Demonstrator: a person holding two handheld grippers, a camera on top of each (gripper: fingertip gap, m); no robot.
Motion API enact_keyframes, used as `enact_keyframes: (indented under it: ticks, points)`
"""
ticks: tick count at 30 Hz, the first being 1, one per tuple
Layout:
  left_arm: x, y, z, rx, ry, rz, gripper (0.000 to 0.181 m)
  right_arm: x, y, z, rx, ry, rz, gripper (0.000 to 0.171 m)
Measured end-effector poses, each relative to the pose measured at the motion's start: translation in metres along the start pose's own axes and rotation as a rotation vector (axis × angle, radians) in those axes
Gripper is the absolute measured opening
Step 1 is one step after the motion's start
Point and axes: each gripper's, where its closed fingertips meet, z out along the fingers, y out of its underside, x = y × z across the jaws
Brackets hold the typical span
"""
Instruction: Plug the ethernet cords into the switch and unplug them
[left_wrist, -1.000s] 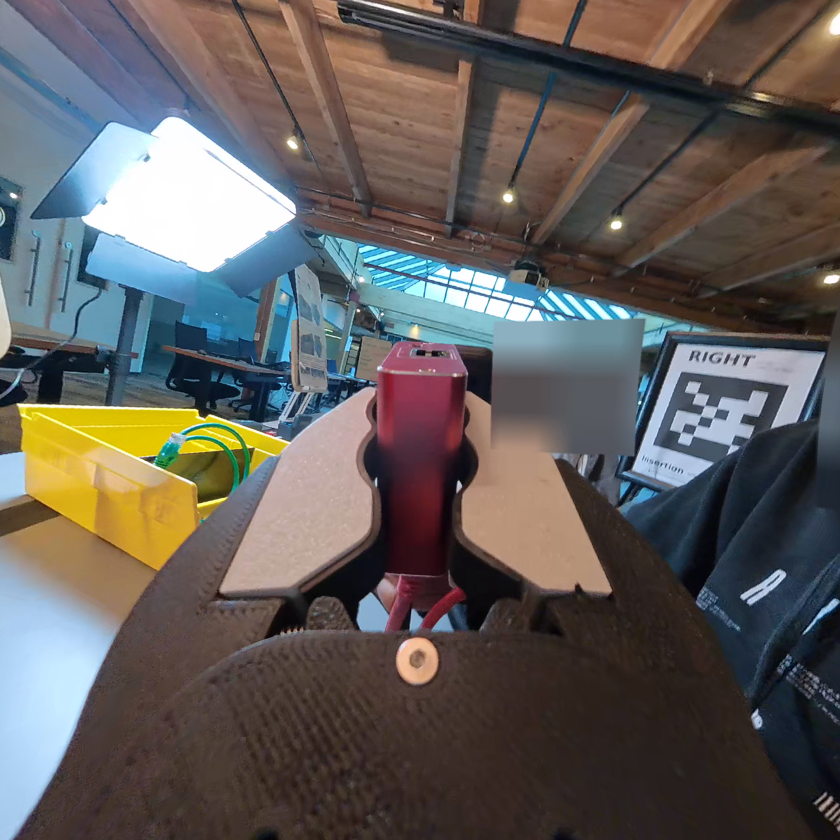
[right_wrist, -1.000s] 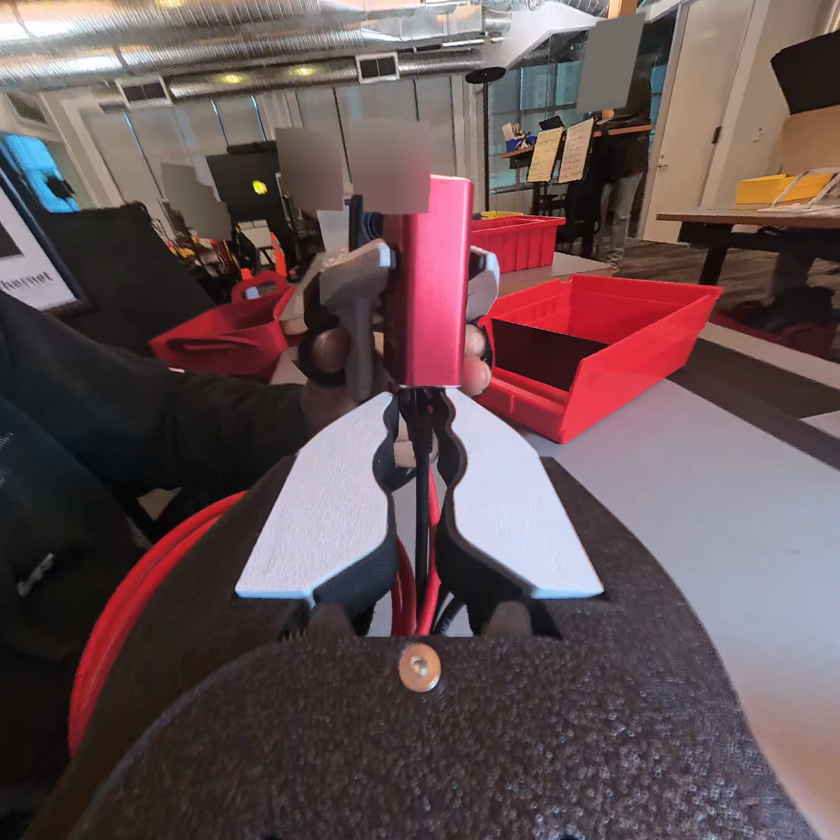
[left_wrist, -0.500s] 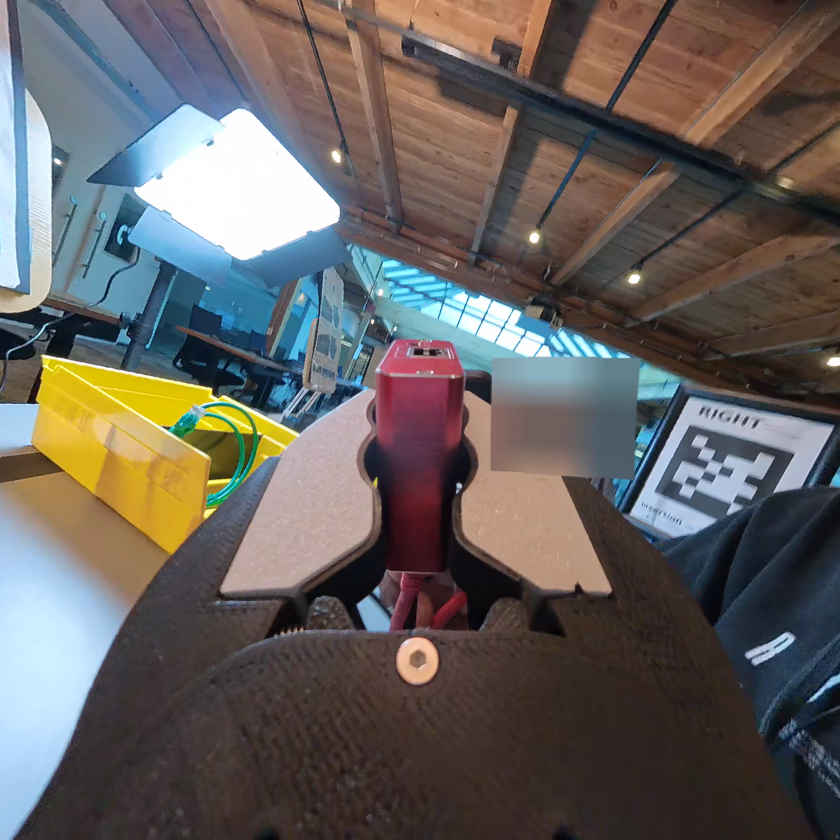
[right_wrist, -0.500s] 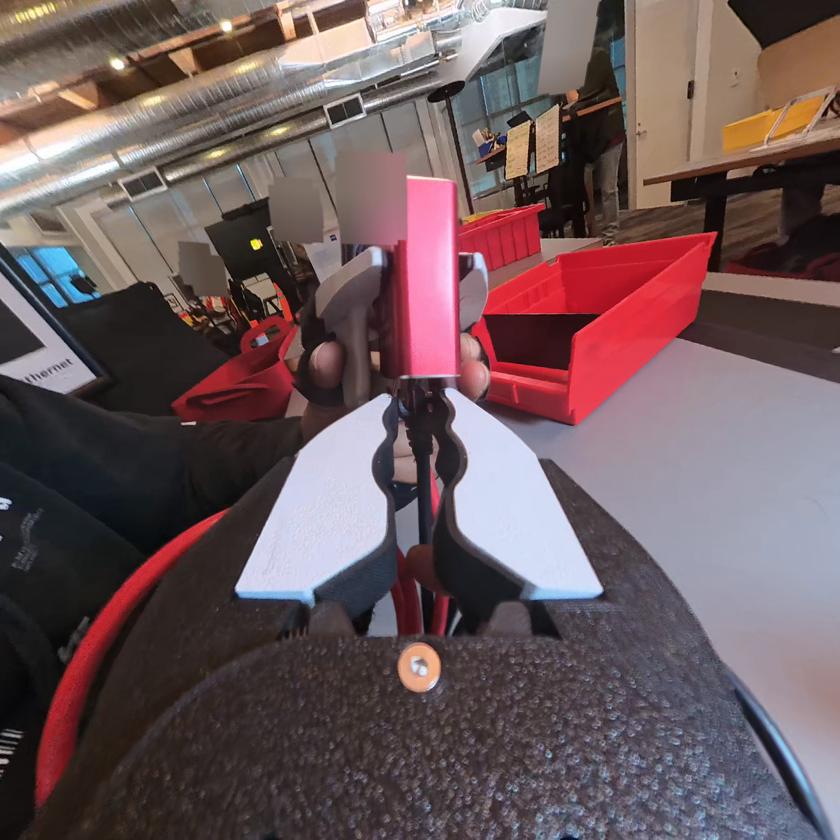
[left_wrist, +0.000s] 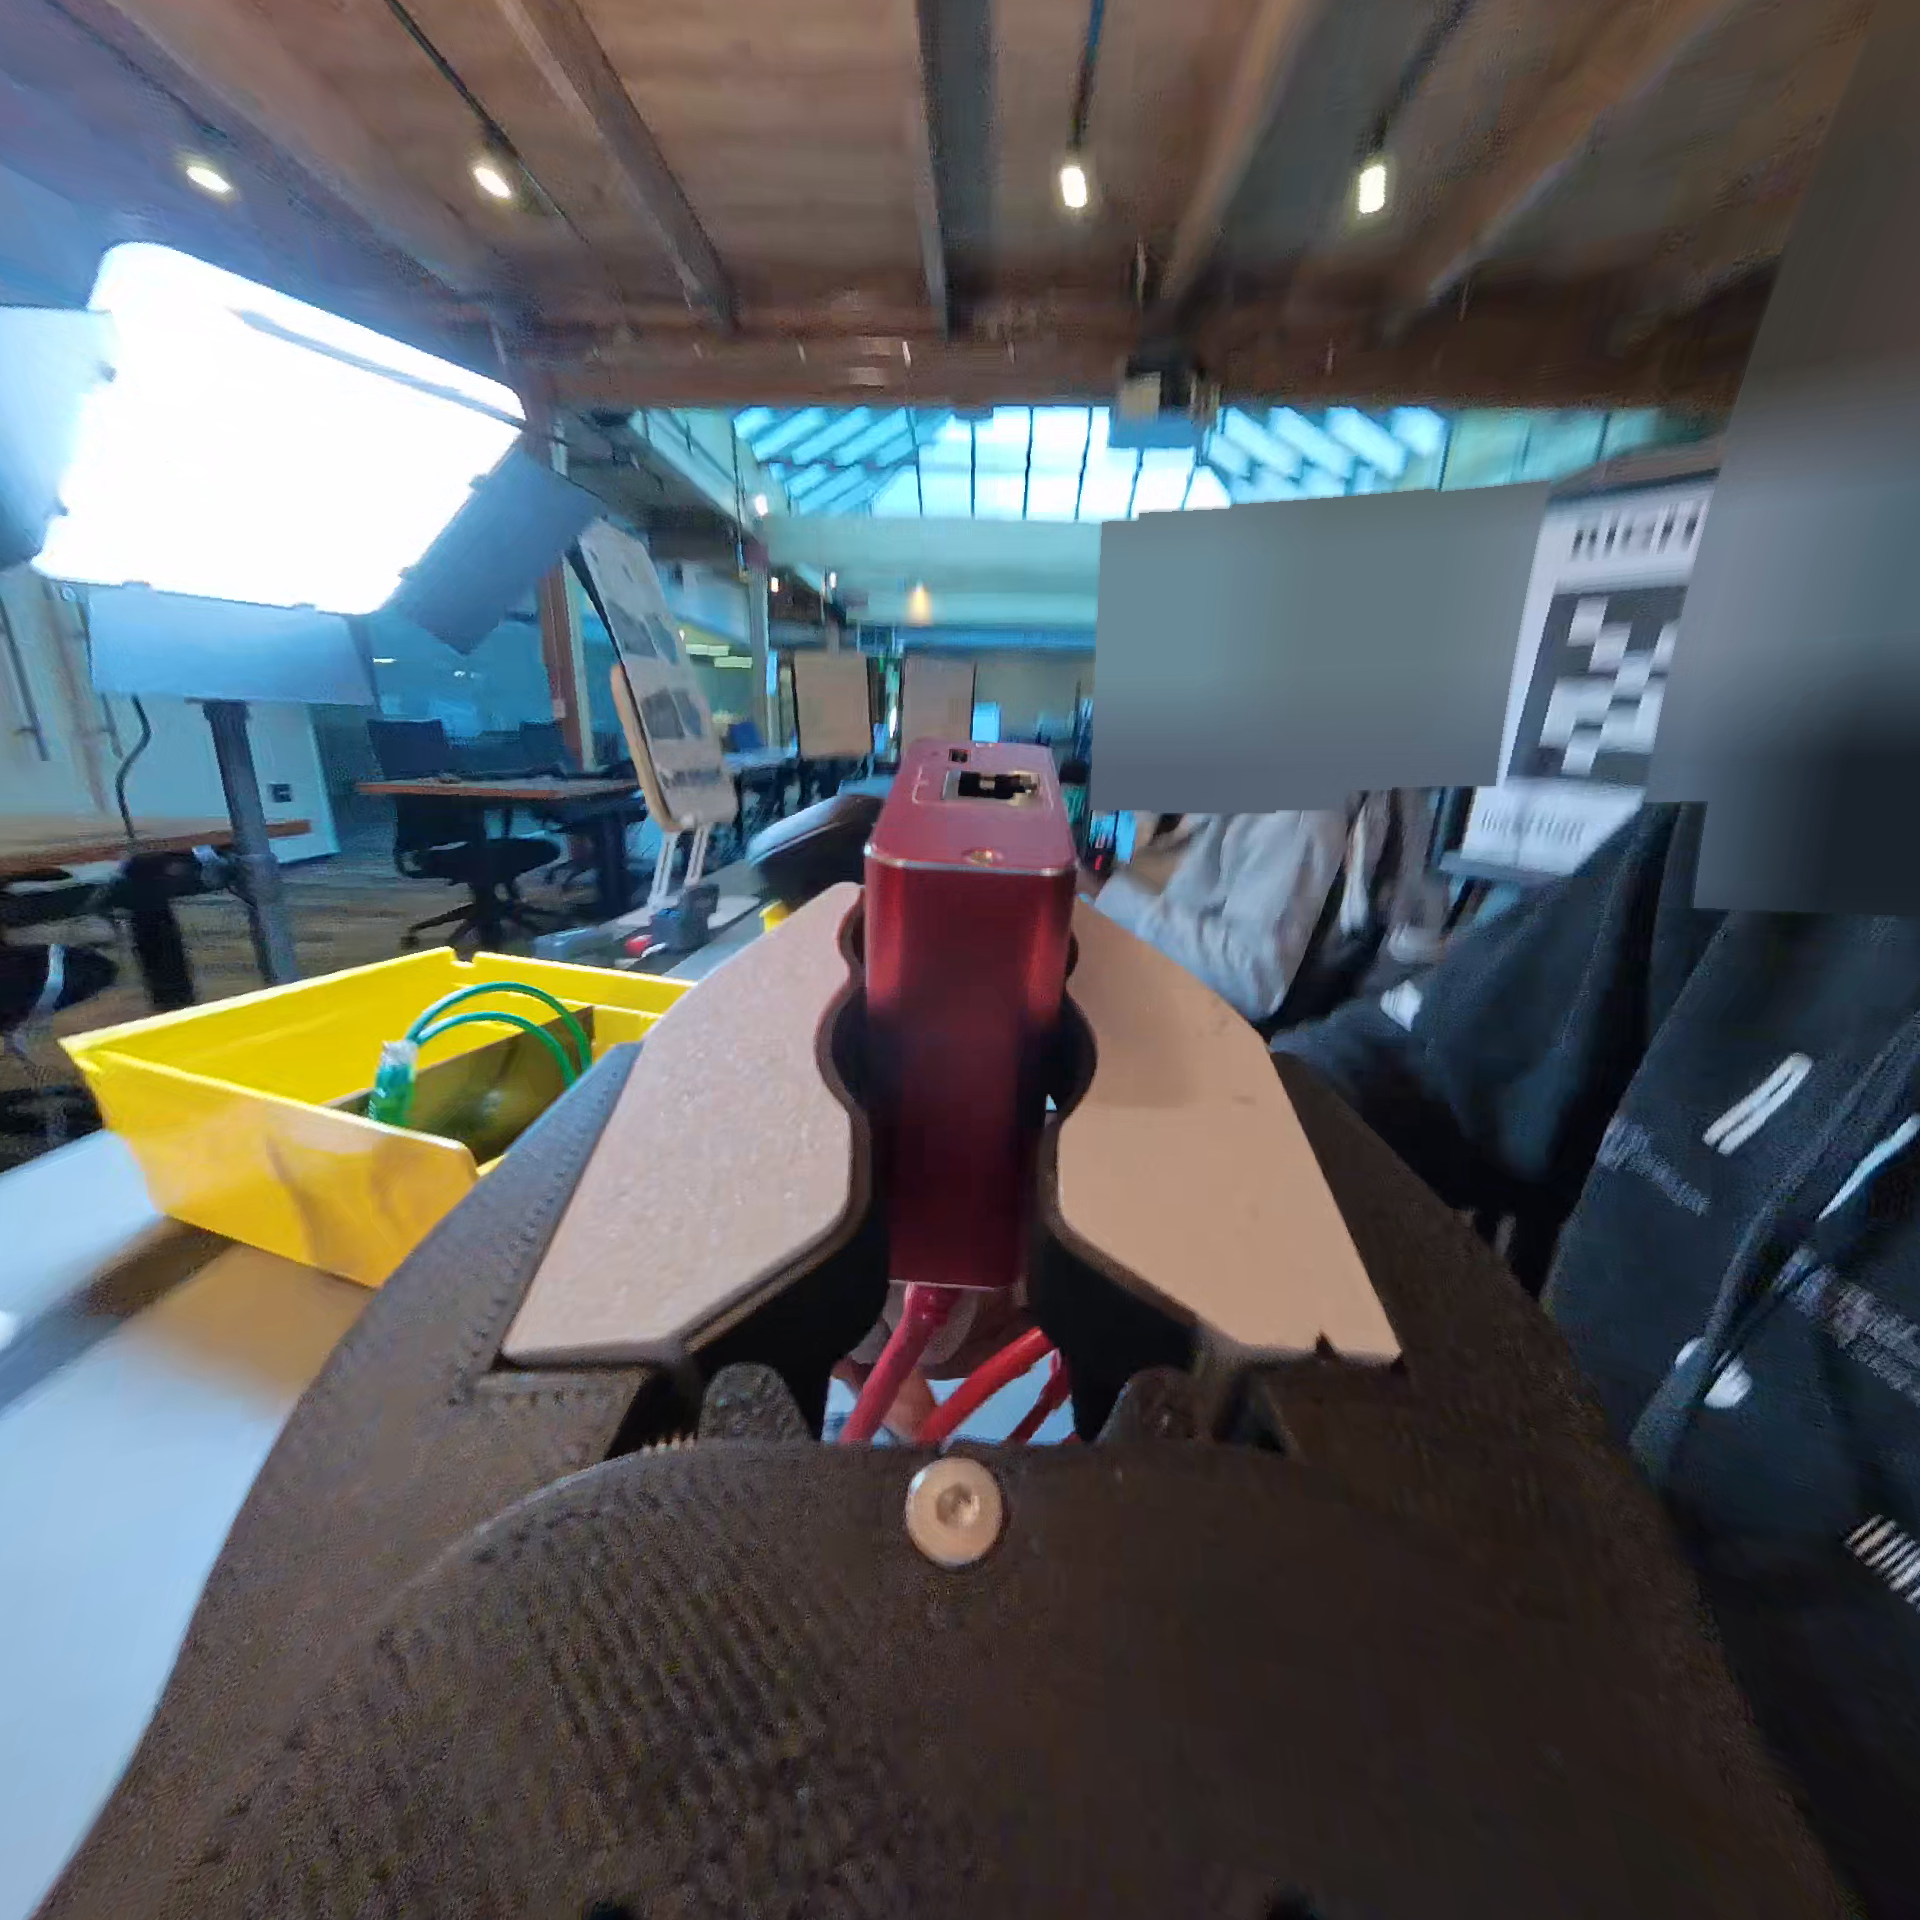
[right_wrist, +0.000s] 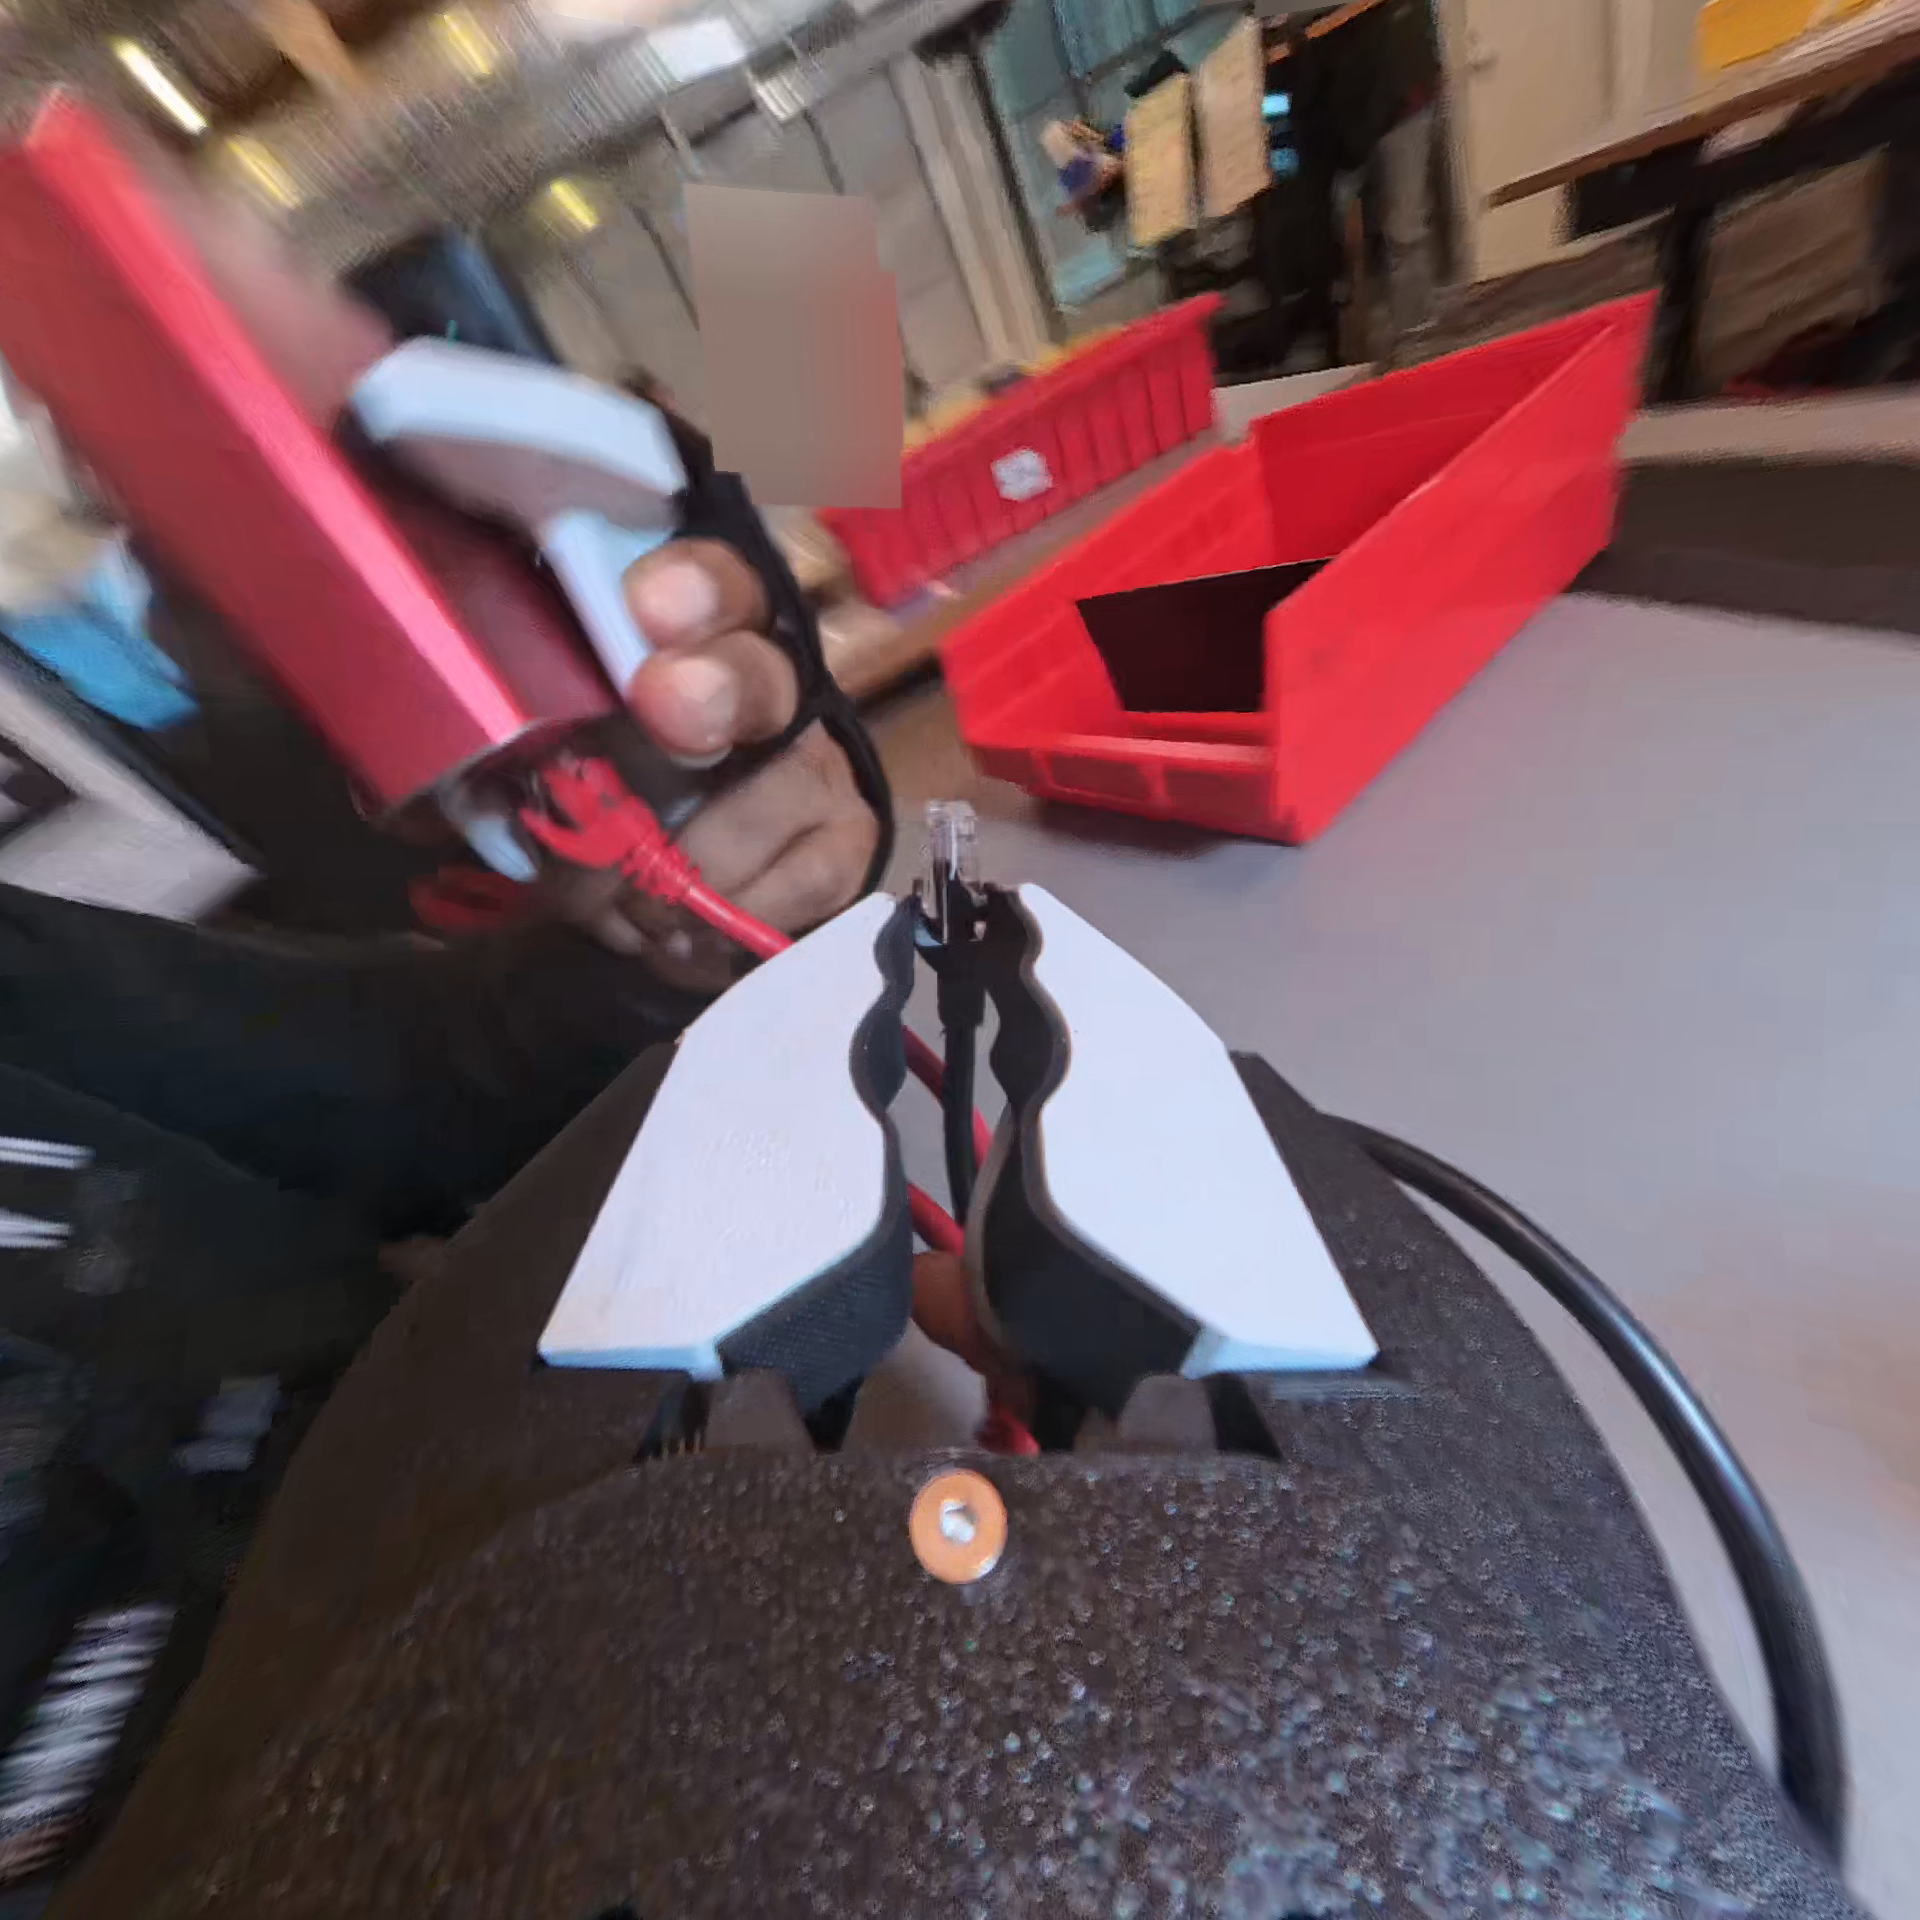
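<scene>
My left gripper (left_wrist: 966, 920) is shut on a red metal switch (left_wrist: 971, 1049) and holds it upright, with an empty port showing on its top end. A red ethernet cord (left_wrist: 914, 1340) is plugged into its lower end. My right gripper (right_wrist: 956, 904) is shut on a black ethernet cord (right_wrist: 961, 1049), whose clear plug (right_wrist: 951, 831) sticks out past the fingertips, free of the switch. In the right wrist view the switch (right_wrist: 239, 468) is tilted at the upper left, held by the left gripper (right_wrist: 540, 468), with the red cord (right_wrist: 623, 831) in its end.
A yellow bin (left_wrist: 239, 1132) holding a green ethernet cord (left_wrist: 457, 1029) stands left on the grey table (right_wrist: 1558, 935). A red bin (right_wrist: 1382, 644) stands ahead on the right, with a red crate (right_wrist: 1039, 457) behind it. A person's dark sleeve (right_wrist: 260, 1091) is on the left.
The black plug has come out of the switch. The right gripper has pulled back with it, and the switch now sits up and to the left, tilted. The left view has tipped down.
</scene>
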Motion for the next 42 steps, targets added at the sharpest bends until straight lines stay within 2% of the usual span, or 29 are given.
enact_keyframes:
  ticks: [1, 2, 4, 9, 13, 19, 22, 24, 26, 29, 35, 40, 42]
  points:
    - [0.006, 0.0, 0.006, -0.051, -0.034, 0.118, 0.03, -0.004, -0.002, -0.003, 0.032, -0.066, 0.074, 0.013]
    - [0.005, -0.006, 0.007, -0.057, -0.086, 0.198, 0.03, -0.011, -0.002, -0.004, 0.019, -0.063, 0.009, 0.013]
    - [-0.007, -0.022, -0.003, 0.026, -0.126, 0.097, 0.03, -0.026, -0.007, -0.005, -0.017, -0.065, -0.111, 0.013]
    - [-0.045, -0.031, -0.044, 0.125, -0.184, -0.131, 0.028, -0.022, -0.032, -0.032, -0.005, -0.028, -0.192, 0.013]
    - [-0.064, -0.006, -0.06, 0.058, -0.273, -0.159, 0.029, -0.019, -0.064, -0.065, 0.062, 0.012, -0.211, 0.013]
    - [-0.075, 0.0, -0.071, -0.012, -0.325, -0.173, 0.029, -0.019, -0.127, -0.116, 0.081, 0.084, -0.313, 0.013]
    - [-0.071, -0.019, -0.072, 0.095, -0.295, -0.232, 0.029, -0.022, -0.137, -0.117, -0.003, 0.05, -0.301, 0.013]
    - [-0.069, -0.034, -0.079, 0.187, -0.255, -0.288, 0.029, -0.021, -0.135, -0.113, -0.033, 0.054, -0.312, 0.013]
    - [-0.065, -0.041, -0.085, 0.207, -0.232, -0.292, 0.029, -0.016, -0.118, -0.109, -0.084, 0.042, -0.282, 0.013]
    - [-0.058, -0.038, -0.081, 0.138, -0.227, -0.238, 0.029, -0.011, -0.091, -0.099, -0.127, 0.018, -0.276, 0.013]
    - [-0.024, -0.013, -0.045, -0.001, -0.059, -0.209, 0.03, -0.004, -0.059, -0.079, -0.186, 0.009, -0.276, 0.014]
    - [-0.008, -0.007, -0.029, -0.025, 0.014, -0.202, 0.03, -0.005, -0.035, -0.061, -0.246, -0.009, -0.299, 0.014]
    - [-0.013, -0.002, -0.029, -0.033, -0.009, -0.217, 0.03, -0.016, -0.031, -0.056, -0.241, -0.048, -0.35, 0.014]
